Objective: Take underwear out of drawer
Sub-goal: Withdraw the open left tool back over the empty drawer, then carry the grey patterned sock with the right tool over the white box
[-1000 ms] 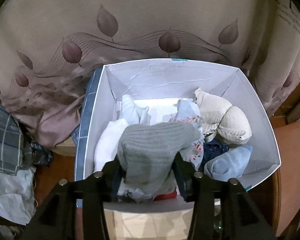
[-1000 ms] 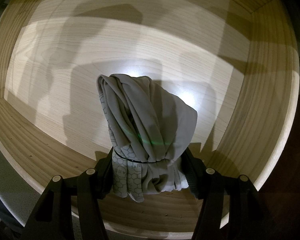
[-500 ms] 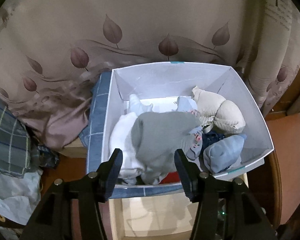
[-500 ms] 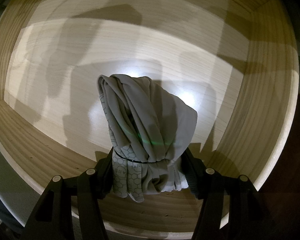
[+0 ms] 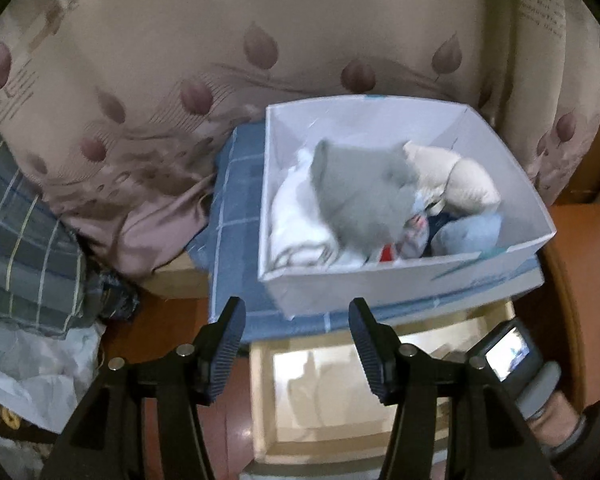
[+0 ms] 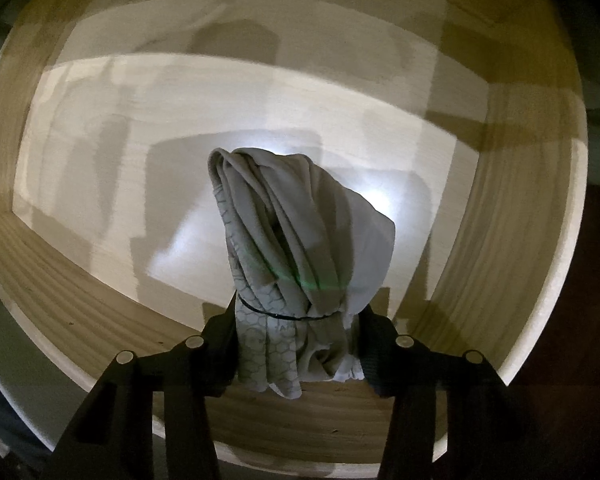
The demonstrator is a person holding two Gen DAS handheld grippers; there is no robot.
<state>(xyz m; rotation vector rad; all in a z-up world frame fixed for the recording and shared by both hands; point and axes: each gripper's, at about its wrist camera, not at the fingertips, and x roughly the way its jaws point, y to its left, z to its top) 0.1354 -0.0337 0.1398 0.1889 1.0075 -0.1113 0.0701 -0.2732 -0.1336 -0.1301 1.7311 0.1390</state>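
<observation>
Underwear [image 6: 300, 264], grey, bundled, clamped in right gripper [image 6: 298, 344] just after jaws narrowed, over bare wooden drawer [image 6: 100, 304] floor; white box [image 5: 380, 284] of folded clothes, grey piece [image 5: 360, 196] on top, beyond left gripper [image 5: 296, 348], jaws wide, nothing between

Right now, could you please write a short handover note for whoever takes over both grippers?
Left gripper: open, empty, drawn back from the white box; the grey ribbed garment lies on the pile inside.
Right gripper: jaws have just been closing on the grey rolled underwear, pads pressing it, over the wooden drawer.
Done: one garment is in the box, the next one is gripped.
Left: lift the roll clear of the drawer and carry it to the box. No other garment shows in the drawer.
</observation>
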